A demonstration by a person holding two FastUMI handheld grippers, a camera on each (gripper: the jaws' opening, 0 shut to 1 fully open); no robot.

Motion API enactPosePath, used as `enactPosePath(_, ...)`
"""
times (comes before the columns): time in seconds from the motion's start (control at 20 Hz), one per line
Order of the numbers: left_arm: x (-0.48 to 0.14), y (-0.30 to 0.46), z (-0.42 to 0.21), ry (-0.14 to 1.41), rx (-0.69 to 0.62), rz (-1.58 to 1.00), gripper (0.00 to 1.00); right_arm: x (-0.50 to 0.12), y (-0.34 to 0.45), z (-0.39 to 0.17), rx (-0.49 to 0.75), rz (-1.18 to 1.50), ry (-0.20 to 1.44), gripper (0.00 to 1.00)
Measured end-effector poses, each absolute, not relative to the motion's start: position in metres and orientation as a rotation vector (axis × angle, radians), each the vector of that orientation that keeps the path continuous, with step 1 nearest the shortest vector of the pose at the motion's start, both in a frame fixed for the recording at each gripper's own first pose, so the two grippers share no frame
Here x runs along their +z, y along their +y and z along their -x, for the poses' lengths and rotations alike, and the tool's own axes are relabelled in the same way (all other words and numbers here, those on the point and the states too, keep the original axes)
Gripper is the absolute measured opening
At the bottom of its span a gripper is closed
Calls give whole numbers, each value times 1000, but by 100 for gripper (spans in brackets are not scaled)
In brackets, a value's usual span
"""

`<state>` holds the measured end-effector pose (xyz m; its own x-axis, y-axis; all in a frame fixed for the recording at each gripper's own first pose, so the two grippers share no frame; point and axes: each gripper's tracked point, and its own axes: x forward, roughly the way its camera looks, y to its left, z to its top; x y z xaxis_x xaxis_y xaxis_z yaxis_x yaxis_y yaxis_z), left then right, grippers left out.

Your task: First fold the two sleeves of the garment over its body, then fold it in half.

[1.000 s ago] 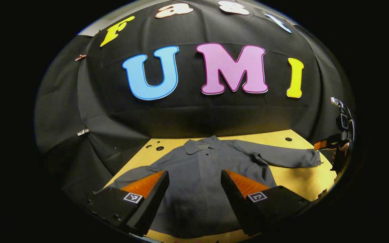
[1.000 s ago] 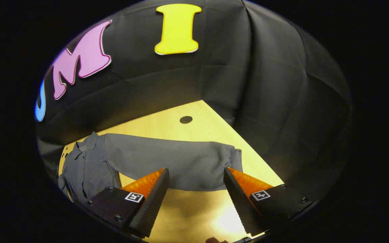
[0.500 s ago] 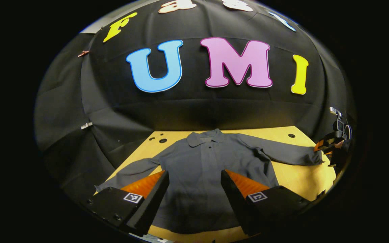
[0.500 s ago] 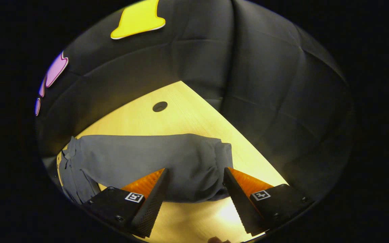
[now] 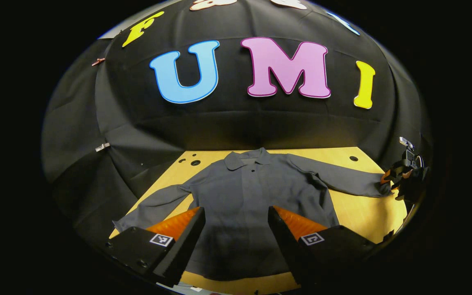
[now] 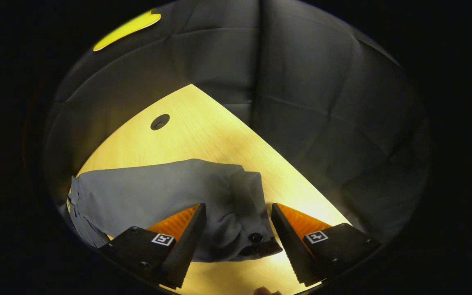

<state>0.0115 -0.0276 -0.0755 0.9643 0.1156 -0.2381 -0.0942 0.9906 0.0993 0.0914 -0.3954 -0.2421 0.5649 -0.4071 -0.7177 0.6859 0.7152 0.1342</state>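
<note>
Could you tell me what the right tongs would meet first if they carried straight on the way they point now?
Most likely the cuff of the grey shirt's sleeve, lying between the open right tongs; depth is unclear.

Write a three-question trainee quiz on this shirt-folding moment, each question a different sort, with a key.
1. True or false: both sleeves are already folded over the shirt body.
2. Multiple choice: the cuff lies between the fingers of which gripper? A) left gripper B) right gripper C) neither
3. Fill in: the shirt lies spread on a wooden ____.

Key:
1. False; both sleeves lie spread out to the sides.
2. B; its jaws are open around the cuff, not yet closed.
3. table
</note>
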Motion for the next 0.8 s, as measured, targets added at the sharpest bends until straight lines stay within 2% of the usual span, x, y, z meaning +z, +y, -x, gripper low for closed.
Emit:
enactPosePath(0.3,-74,-29,-18,257,121,-28,97,-238,-391,-93,-695,-325,738,99)
enactPosePath(0.35,-75,-30,-18,257,122,-24,97,-238,-390,-94,-687,-303,736,93)
enactPosePath(0.4,-75,-31,-18,258,123,-20,97,-237,-387,-96,-680,-300,738,98)
enactPosePath(0.55,-75,-32,-18,252,124,23,98,-240,-382,-103,-651,-285,720,75)
enactPosePath(0.8,-79,-14,-8,249,167,93,97,-239,-373,-109,-602,-278,709,6)
